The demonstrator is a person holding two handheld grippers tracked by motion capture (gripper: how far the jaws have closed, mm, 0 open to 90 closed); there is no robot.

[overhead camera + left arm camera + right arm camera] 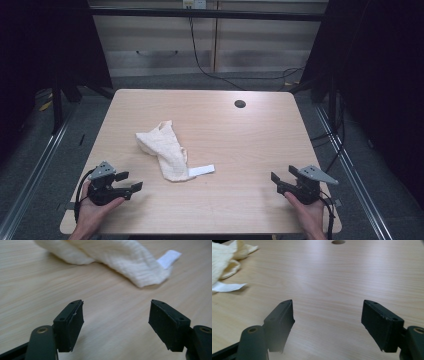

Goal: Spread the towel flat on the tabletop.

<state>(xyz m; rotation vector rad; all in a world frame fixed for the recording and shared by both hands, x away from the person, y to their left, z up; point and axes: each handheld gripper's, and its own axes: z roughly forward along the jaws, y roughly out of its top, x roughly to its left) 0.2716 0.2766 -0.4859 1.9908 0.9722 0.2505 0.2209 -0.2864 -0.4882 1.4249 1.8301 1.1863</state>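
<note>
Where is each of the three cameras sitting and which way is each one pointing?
High view: above the person's side, facing forward and down on the table; both hands, left claw and right claw show.
Left gripper view: on the left claw, low over the wood, facing the cream cloth; open jaws show.
Right gripper view: on the right claw, facing the table's round hole; open jaws show.
All share the cloth and its white tag.

I work in a lab: a pale wooden table ahead of my tools, metal floor rails flanking, black curtains beyond.
</note>
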